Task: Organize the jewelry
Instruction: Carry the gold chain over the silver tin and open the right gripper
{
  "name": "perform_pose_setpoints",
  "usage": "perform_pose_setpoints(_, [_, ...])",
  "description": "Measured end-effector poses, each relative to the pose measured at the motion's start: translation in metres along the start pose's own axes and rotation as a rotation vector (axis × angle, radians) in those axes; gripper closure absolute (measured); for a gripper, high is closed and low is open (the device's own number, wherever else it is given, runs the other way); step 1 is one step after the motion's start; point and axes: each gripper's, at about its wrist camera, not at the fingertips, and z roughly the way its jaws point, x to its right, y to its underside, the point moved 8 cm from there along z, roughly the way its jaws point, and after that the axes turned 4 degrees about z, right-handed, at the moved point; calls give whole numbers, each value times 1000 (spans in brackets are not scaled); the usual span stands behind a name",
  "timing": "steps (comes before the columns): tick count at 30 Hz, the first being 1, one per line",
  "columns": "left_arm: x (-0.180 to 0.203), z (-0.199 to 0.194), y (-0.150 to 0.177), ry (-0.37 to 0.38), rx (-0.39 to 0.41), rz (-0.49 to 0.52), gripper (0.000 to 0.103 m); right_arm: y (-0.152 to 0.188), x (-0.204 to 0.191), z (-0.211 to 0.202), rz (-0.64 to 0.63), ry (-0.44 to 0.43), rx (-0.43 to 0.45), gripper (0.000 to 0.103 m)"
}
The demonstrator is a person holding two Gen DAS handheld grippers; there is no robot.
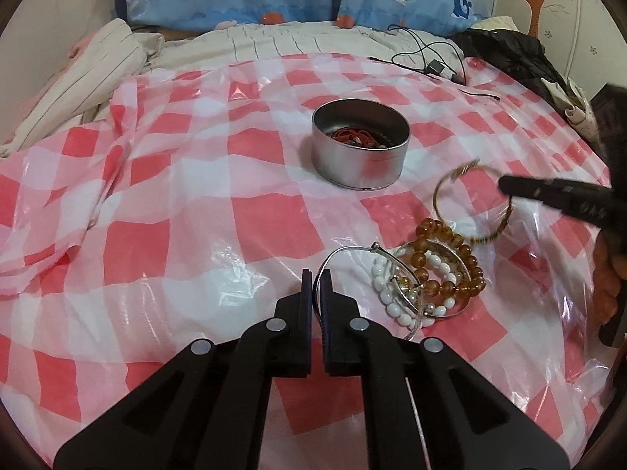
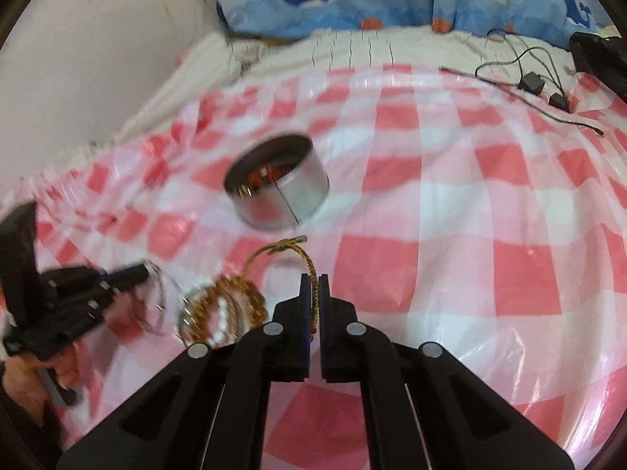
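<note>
Right gripper [image 2: 316, 280] clamped on a gold bangle [image 2: 309, 264] above a red-checked plastic sheet [image 2: 450, 235], round metal tin [image 2: 301, 192] beyond, beaded bracelets [image 2: 219, 309] heaped left, left gripper [image 2: 137, 274] pinching a thin silver bangle [image 2: 158, 301]

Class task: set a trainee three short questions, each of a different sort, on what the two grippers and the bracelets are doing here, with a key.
1. True or false: the left gripper is shut on the thin silver wire bangle.
2. What does the right gripper hold?
A. gold braided bangle
B. white bead bracelet
C. amber bead bracelet
3. Fill in: red cord jewelry already lies in the round silver ___.

Key: 1 true; 2 A; 3 tin.
</note>
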Motion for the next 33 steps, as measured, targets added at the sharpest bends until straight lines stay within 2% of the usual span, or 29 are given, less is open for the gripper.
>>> perform_pose_setpoints(4, [1,-1,0,-3,3,8,100,-10,-7,-12,-7,-21,57,99])
perform_pose_setpoints(23, [6,-5,-3,-10,23,35,100,-14,-20,-20,-29,-78,107,99])
perform_pose_setpoints(30, [6,-14,-19,93,76,-45,100,-21,-36,-23,-50,-133,135,99])
perform_pose_setpoints(33, [2,-18,-35,119,106,-71,100,-30,-41,-26,-49,-149,152,99])
